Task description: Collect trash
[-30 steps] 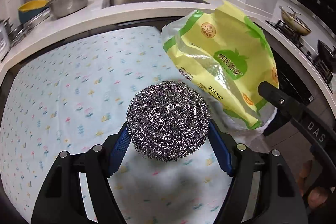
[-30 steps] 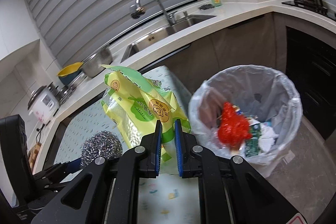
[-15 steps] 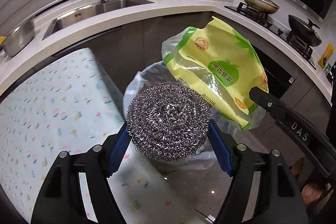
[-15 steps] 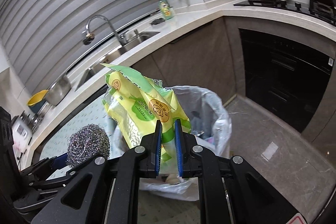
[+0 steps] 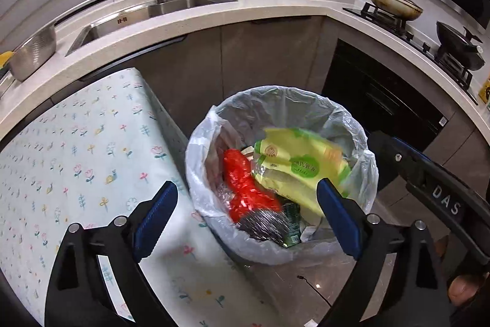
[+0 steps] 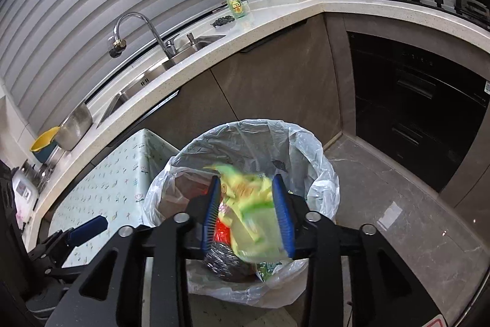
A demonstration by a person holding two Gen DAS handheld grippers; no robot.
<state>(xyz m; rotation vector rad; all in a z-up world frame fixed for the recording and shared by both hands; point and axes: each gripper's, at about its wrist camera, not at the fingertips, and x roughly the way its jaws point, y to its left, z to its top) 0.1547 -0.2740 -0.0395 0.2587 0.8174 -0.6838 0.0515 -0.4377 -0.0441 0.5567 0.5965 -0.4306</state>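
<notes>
A trash bin lined with a clear bag (image 5: 364,143) (image 6: 321,170) stands on the floor beside the table. Inside lie red crumpled trash (image 5: 242,183), the steel wool scrubber (image 5: 263,224) (image 6: 223,261) and the yellow-green plastic package (image 5: 300,167). My left gripper (image 5: 248,207) is open and empty above the bin. My right gripper (image 6: 248,210) is open above the bin; the blurred package (image 6: 251,213) shows between its fingers, falling free.
The table with a flowered cloth (image 5: 76,161) lies left of the bin. A counter with a sink (image 5: 171,5), faucet and steel pot runs behind. A stove with pans (image 5: 395,5) and a dark oven (image 5: 382,106) stand at right. The floor is grey tile.
Both grippers opened over the bin. The steel wool scrubber dropped from the left one into the bin, and the yellow-green package left the right one and fell in.
</notes>
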